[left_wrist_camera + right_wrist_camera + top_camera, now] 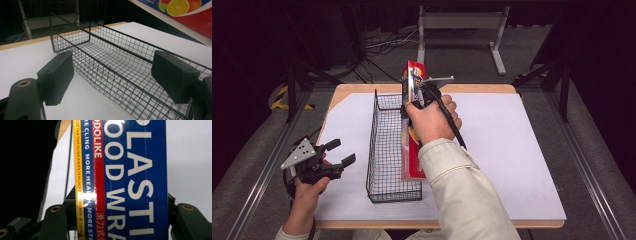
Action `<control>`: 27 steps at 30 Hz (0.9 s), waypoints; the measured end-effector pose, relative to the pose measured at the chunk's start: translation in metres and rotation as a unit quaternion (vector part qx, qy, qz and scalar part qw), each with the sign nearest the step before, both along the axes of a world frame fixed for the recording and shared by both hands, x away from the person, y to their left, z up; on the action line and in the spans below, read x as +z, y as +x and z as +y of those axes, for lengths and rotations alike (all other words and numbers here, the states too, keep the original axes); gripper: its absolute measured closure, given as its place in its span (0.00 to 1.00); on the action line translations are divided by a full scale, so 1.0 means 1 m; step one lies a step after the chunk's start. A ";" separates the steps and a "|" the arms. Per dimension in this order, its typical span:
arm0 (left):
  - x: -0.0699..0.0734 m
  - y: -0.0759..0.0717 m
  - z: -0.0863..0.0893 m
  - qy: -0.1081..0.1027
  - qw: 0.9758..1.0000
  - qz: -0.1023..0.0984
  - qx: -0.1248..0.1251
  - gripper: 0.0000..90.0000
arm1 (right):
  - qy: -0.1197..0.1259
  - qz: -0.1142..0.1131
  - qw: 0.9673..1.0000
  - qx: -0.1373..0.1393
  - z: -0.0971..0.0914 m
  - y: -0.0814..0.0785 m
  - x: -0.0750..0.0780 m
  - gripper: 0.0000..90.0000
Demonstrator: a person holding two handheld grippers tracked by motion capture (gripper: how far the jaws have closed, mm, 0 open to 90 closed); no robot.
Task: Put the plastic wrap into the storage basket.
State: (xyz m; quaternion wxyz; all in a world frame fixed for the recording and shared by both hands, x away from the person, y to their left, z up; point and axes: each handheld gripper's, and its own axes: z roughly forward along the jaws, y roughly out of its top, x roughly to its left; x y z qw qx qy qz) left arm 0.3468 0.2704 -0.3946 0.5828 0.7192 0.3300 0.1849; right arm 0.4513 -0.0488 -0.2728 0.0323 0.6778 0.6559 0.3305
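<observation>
A long plastic-wrap box (pixel 411 150), red and blue with fruit pictures, hangs lengthwise over the right side of the black wire basket (pixel 371 145). Its far end tilts up and its near end is down at the basket's right wall. My right gripper (pixel 414 102) is shut on the box around its upper half. In the right gripper view the box (pixel 130 180) sits between the jaws of the right gripper (pixel 117 215), its blue printed face towards the camera. My left gripper (pixel 343 152) rests open and empty left of the basket. Its camera looks between the spread jaws of the left gripper (pixel 112 75) at the basket (pixel 112 57) and a corner of the box (pixel 185 10).
A white sheet (pixel 512 150) covers the wooden table. The basket stands left of centre, its long side running away from me. Beyond the table's far edge are a grey metal stand (pixel 462 20) and floor cables (pixel 382 42).
</observation>
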 end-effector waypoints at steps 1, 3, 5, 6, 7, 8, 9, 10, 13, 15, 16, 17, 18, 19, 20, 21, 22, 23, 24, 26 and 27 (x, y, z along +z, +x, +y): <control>0.000 0.000 0.001 -0.002 1.000 0.000 0.000 0.21 | 0.003 0.001 1.000 0.000 0.002 0.000 0.000 0.45; 0.000 -0.001 0.002 -0.001 1.000 0.000 0.001 0.21 | 0.009 0.004 1.000 0.001 0.008 0.001 -0.002 0.45; 0.000 -0.001 0.002 -0.002 1.000 -0.001 0.001 0.21 | 0.011 0.005 1.000 0.001 0.010 0.002 -0.003 0.45; 0.000 -0.001 0.002 -0.002 1.000 0.001 0.002 0.21 | 0.012 0.009 1.000 0.001 0.012 0.002 -0.004 0.45; 0.000 -0.001 0.002 -0.003 1.000 0.001 0.003 0.21 | 0.011 0.011 1.000 0.004 0.013 0.003 -0.005 0.45; 0.000 -0.001 0.002 -0.003 1.000 0.001 0.002 0.21 | 0.013 0.012 1.000 0.004 0.015 0.003 -0.006 0.45; 0.000 -0.001 0.002 -0.003 1.000 -0.001 0.002 0.21 | 0.013 0.013 1.000 0.005 0.016 0.004 -0.007 0.45; 0.000 -0.001 0.002 -0.004 1.000 -0.002 0.003 0.21 | 0.013 0.015 1.000 0.005 0.017 0.004 -0.008 0.45; 0.000 -0.001 0.003 -0.004 1.000 0.000 0.005 0.21 | 0.015 0.023 1.000 0.004 0.019 0.007 -0.012 0.45; 0.000 -0.001 0.002 -0.003 1.000 0.001 0.004 0.21 | 0.015 0.024 1.000 0.002 0.021 0.008 -0.015 0.45; 0.000 -0.001 0.002 -0.003 1.000 0.000 0.004 0.21 | 0.013 0.026 1.000 0.003 0.021 0.009 -0.017 0.45; 0.000 -0.001 0.002 -0.003 1.000 0.000 0.004 0.21 | 0.013 0.028 1.000 0.003 0.022 0.010 -0.019 0.45; 0.000 -0.001 0.002 -0.003 1.000 0.000 0.003 0.21 | 0.011 0.032 0.999 0.004 0.024 0.010 -0.021 0.45; 0.000 -0.001 0.002 -0.003 1.000 0.000 0.003 0.21 | 0.009 0.035 0.999 0.006 0.025 0.011 -0.022 0.45; 0.000 -0.001 0.002 -0.004 1.000 0.000 0.004 0.21 | 0.008 0.036 0.999 0.006 0.026 0.011 -0.024 0.45; 0.000 -0.001 0.002 -0.004 1.000 -0.001 0.004 0.21 | 0.006 0.036 0.999 0.007 0.027 0.011 -0.025 0.45; 0.000 -0.001 0.003 -0.004 1.000 -0.002 0.004 0.21 | 0.005 0.036 0.999 0.008 0.028 0.011 -0.027 0.45; 0.000 0.000 0.003 -0.004 1.000 -0.001 0.004 0.21 | 0.005 0.035 0.999 0.009 0.029 0.011 -0.028 0.45; 0.000 -0.001 0.003 -0.005 1.000 0.000 0.003 0.21 | 0.007 0.032 0.999 0.012 0.030 0.012 -0.031 0.45; 0.000 -0.001 0.002 -0.002 1.000 -0.003 0.003 0.21 | 0.006 0.027 0.999 0.016 0.032 0.013 -0.034 0.45; 0.000 -0.002 0.002 -0.002 1.000 -0.003 0.002 0.21 | 0.004 0.022 1.000 0.017 0.033 0.013 -0.036 0.45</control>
